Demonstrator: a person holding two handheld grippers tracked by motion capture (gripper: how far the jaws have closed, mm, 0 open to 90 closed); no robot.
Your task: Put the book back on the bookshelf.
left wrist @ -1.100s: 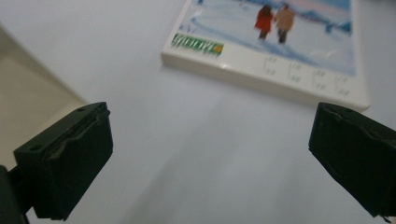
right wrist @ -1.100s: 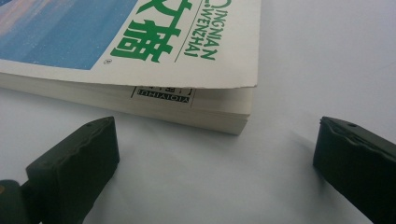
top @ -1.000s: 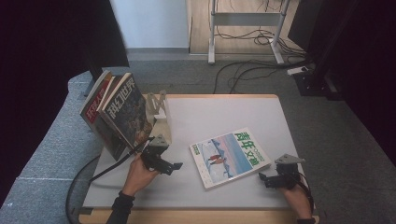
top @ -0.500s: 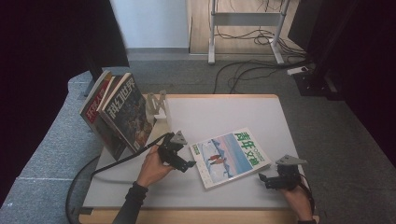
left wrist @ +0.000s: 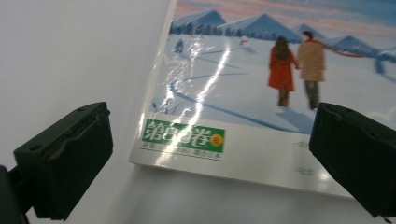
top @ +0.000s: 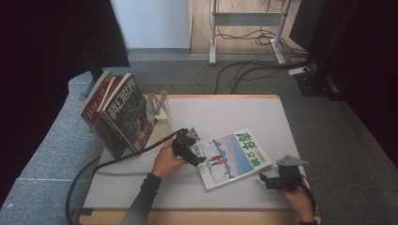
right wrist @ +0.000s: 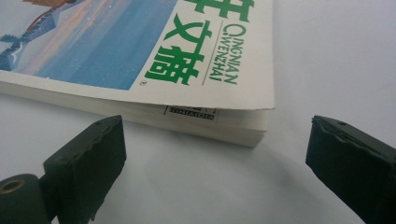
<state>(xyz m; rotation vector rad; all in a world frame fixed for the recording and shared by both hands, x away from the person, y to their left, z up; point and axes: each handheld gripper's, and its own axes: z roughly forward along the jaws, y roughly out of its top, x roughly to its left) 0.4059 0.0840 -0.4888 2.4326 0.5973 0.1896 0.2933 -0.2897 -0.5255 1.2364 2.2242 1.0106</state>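
Observation:
A magazine (top: 233, 157) with a snowy cover and green characters lies flat on the white table (top: 220, 115). My left gripper (top: 201, 161) hovers at the magazine's left corner, jaws wide open. In the left gripper view the magazine (left wrist: 261, 93) corner lies between the fingers (left wrist: 65, 158), nothing clamped. My right gripper (top: 264, 180) sits low on the table just off the magazine's near right corner, also open. The right gripper view shows the magazine (right wrist: 154, 51) edge ahead of the spread fingers (right wrist: 88, 163).
Several magazines (top: 117, 112) lean upright in a rack (top: 157, 105) at the table's left side. A black cable (top: 112, 161) trails from the left gripper off the table's left edge. Grey carpet, a dark curtain and floor cables surround the table.
My left gripper moved right across the table from near the rack to the magazine's left corner. The right gripper stayed where it was.

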